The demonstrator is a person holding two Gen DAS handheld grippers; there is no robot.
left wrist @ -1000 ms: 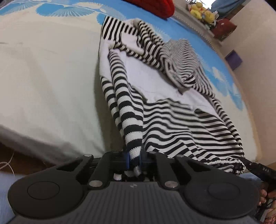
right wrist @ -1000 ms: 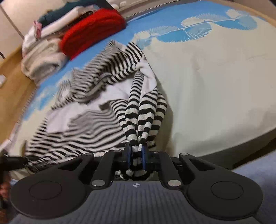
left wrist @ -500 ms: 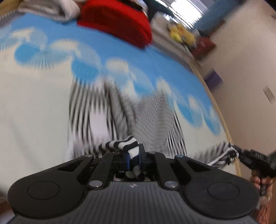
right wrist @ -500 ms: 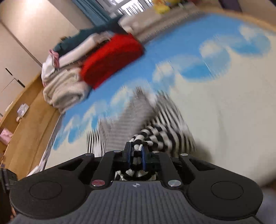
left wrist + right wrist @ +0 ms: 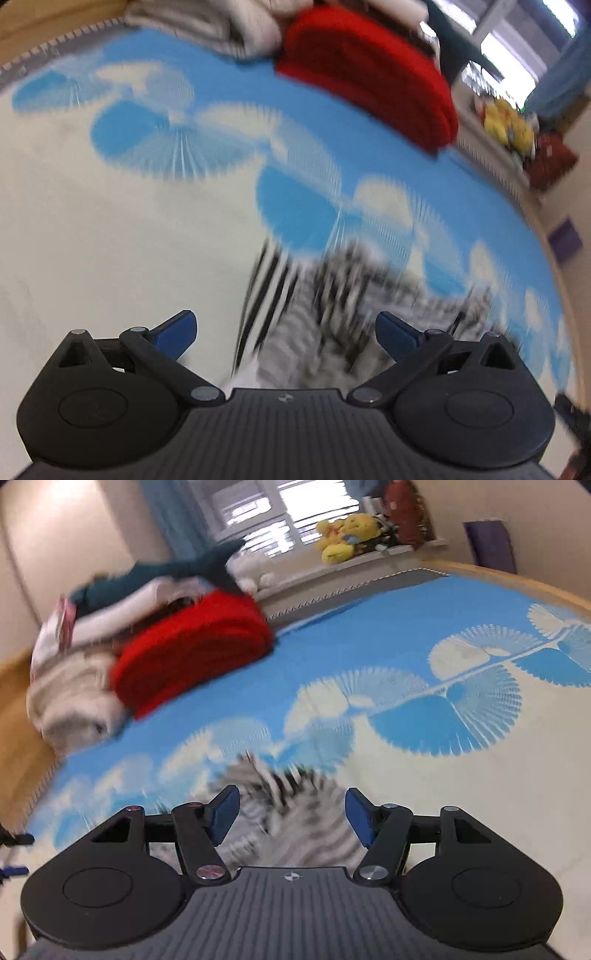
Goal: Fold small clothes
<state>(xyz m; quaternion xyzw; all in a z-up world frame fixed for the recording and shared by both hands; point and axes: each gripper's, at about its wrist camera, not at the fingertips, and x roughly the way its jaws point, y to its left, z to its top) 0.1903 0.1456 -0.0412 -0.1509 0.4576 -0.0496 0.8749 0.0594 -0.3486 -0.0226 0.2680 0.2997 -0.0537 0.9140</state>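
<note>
**Both grippers let go of the striped garment**

Your left gripper [image 5: 286, 334] has just been opening and stands wide, nothing pressed between its blue pads. Your right gripper [image 5: 291, 818] has also just been opening, its jaws parted and clear of cloth. The black-and-white striped garment [image 5: 332, 306] lies blurred on the blue-and-cream bedspread [image 5: 110, 221], just ahead of both grippers.
</note>
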